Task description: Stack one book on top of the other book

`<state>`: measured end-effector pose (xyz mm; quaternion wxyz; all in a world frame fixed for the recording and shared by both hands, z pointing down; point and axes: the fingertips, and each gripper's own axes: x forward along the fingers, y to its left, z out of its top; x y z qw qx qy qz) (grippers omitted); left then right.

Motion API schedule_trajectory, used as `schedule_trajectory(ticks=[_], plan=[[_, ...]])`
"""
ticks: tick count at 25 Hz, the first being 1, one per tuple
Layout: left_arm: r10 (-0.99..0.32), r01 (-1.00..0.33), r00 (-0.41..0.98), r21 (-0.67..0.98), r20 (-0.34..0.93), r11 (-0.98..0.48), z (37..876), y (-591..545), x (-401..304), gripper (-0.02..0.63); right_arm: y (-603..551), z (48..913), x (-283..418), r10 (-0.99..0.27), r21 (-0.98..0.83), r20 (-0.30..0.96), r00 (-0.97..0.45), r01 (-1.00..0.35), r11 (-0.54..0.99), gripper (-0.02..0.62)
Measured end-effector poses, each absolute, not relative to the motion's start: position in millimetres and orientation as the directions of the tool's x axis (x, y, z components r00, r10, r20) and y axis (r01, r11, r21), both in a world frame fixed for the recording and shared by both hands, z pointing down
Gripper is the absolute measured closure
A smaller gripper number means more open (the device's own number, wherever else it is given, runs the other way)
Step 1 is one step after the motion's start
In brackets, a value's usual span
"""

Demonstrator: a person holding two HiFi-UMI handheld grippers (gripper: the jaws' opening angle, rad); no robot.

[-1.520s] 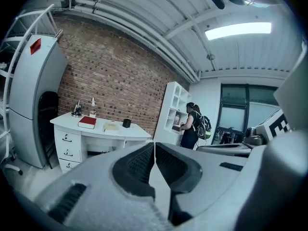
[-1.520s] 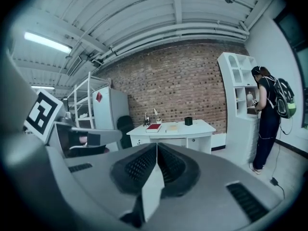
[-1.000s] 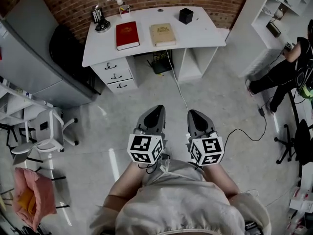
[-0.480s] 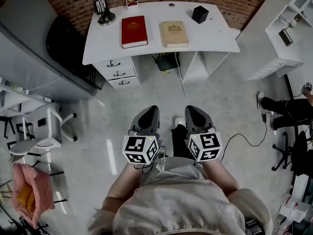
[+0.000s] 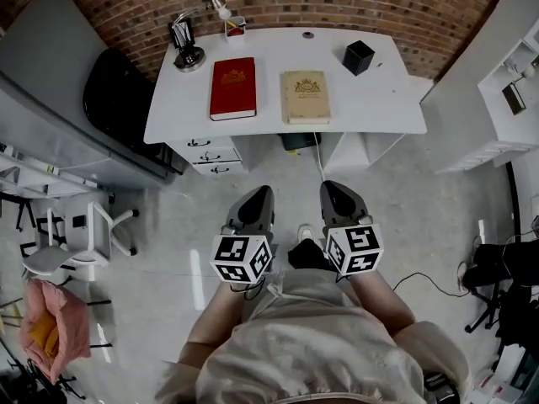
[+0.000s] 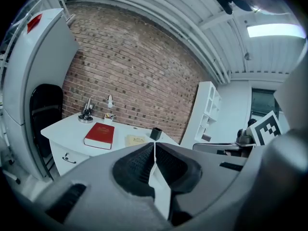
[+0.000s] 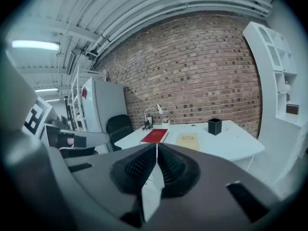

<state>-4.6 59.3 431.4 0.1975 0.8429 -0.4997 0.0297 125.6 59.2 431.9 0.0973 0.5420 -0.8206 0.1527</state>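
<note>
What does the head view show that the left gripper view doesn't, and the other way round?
Only the head view: the person's pale-clothed torso, a pink bag and a white swivel chair. Only the left gripper view: the white ribbed ceiling and its lit rectangular panel. Both: the white desk, the red hardcover book and tan hardcover book lying side by side on it, the black square cup, the red brick wall, and the shut left gripper.

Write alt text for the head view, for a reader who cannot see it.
A person stands short of a white desk, holding the left gripper and right gripper low, jaws shut and empty. On the desk a red book and a tan book lie side by side, apart.
</note>
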Motion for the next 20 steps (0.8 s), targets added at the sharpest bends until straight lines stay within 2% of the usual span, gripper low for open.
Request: schedule_trajectory(ticks=[7,20], plan=[[-0.830,-0.846,0.487,0.385,0.273,-0.370,441.0,-21.6,43.8,0.584,-29.0,433.2,169.2,-0.833,-0.156,0.330,-0.445,-0.896,0.417,0.566],[-0.792,-0.867,0.477,0.351,0.381,-0.353,480.5,-103.3,71.8,0.584,-113.4,473.5,206.7,-0.806,-0.218,0.411,-0.425,-0.905,0.366,0.566]])
